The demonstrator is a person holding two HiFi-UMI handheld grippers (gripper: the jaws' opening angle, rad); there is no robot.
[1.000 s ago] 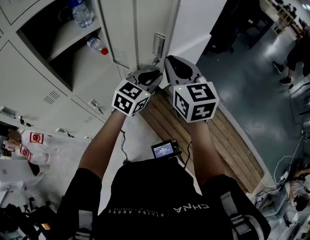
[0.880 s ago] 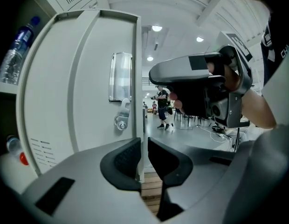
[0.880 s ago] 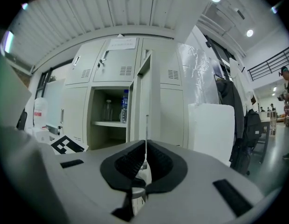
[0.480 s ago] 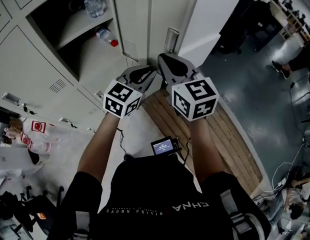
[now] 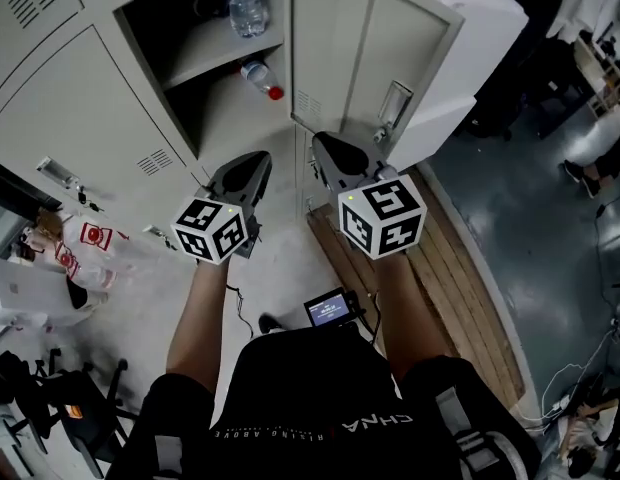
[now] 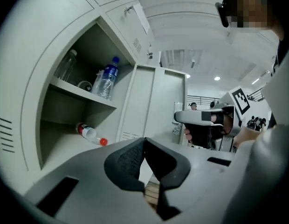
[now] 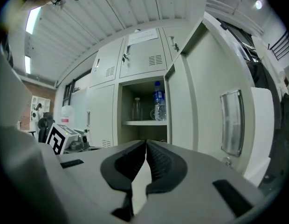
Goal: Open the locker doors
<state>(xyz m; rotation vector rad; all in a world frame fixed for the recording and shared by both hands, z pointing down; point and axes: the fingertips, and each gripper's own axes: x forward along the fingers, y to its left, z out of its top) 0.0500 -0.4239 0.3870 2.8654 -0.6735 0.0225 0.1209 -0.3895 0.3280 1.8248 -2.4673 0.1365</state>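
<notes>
The locker's door [image 5: 410, 48] stands swung open, its handle [image 5: 393, 106] to the right of my grippers. Inside, a blue-capped bottle [image 5: 245, 3] stands on the shelf and a red-capped bottle [image 5: 260, 76] lies below. My left gripper [image 5: 252, 160] hangs in front of the open compartment; its jaws have just been closing and nothing is between them [image 6: 144, 141]. My right gripper [image 5: 322, 143] is shut and empty beside the door's edge, apart from the handle [image 7: 232, 122]. In the right gripper view its jaws [image 7: 146, 143] meet at the tip.
Closed locker doors [image 5: 80, 108] with small handles [image 5: 58, 173] fill the left. A wooden pallet [image 5: 460, 268] lies on the floor at the right. A small screen device [image 5: 327, 308] hangs at my waist. A white bag [image 5: 85, 248] sits lower left.
My left gripper has drawn away from the door's handle toward the left and its jaws have closed. The right gripper has also pulled back from the door.
</notes>
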